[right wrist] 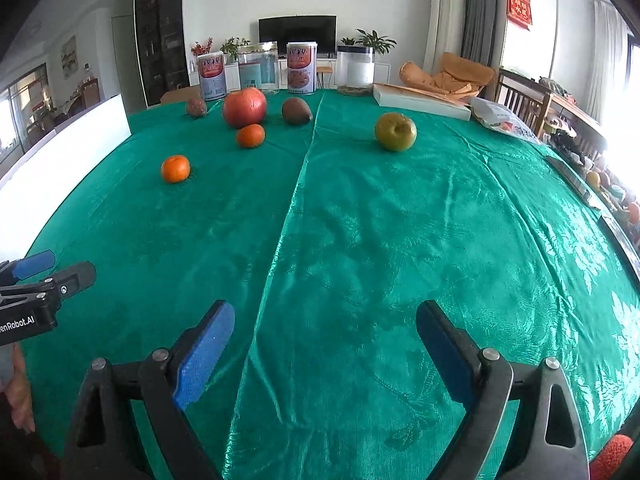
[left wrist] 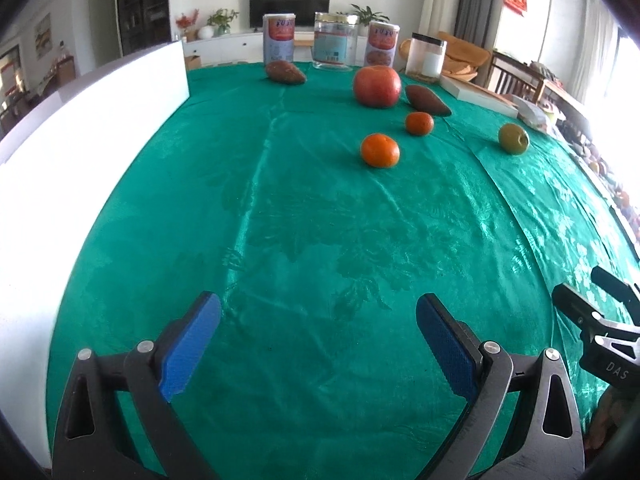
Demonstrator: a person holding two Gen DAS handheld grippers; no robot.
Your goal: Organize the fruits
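A glossy green cloth point(right wrist: 360, 240) with a woven leaf pattern covers the desk, under smooth-skinned oranges point(right wrist: 175, 168) and a clear glass jar point(left wrist: 334, 42).

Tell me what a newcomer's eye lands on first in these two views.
The shiny green tablecloth fills both views, with fruit scattered toward its far end: a big red apple, two oranges, the nearer and the farther, and a green apple off alone to the right. Close to the lens, the right gripper and left gripper gape open with blue pads, empty, above bare cloth.
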